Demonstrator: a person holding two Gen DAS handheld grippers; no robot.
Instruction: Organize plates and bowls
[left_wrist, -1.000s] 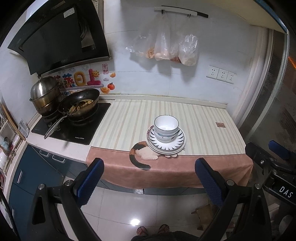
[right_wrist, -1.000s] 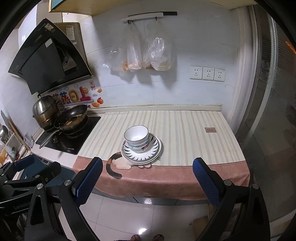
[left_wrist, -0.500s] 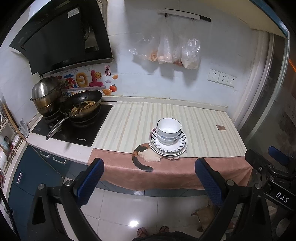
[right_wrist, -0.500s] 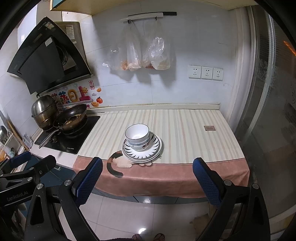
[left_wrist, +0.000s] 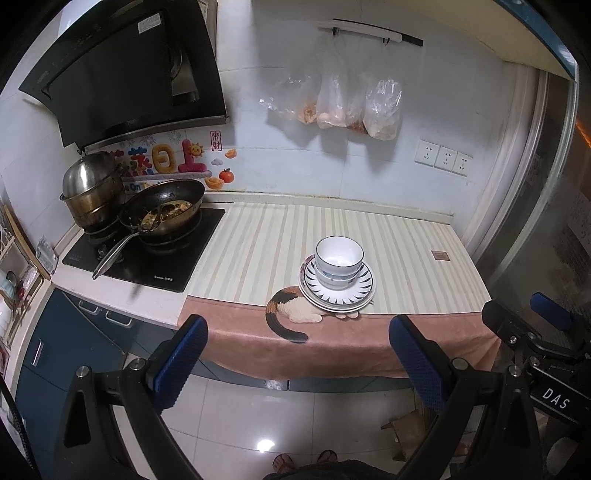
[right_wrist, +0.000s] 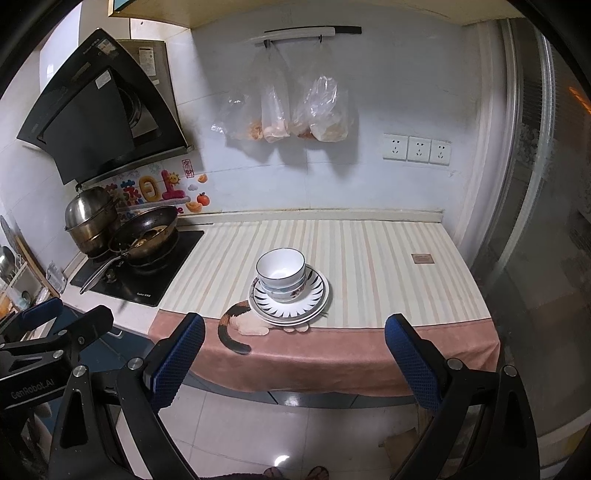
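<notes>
Left tongs (left_wrist: 295, 354) and right tongs (right_wrist: 293, 350) agape, empty

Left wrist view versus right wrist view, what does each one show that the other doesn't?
Only the left wrist view shows the right gripper, at its right edge. Only the right wrist view shows the left gripper, at its left edge. Both show the white blue-rimmed bowls stacked on the striped-rim plates, the black frying pan and the hanging clear plastic bags.
</notes>
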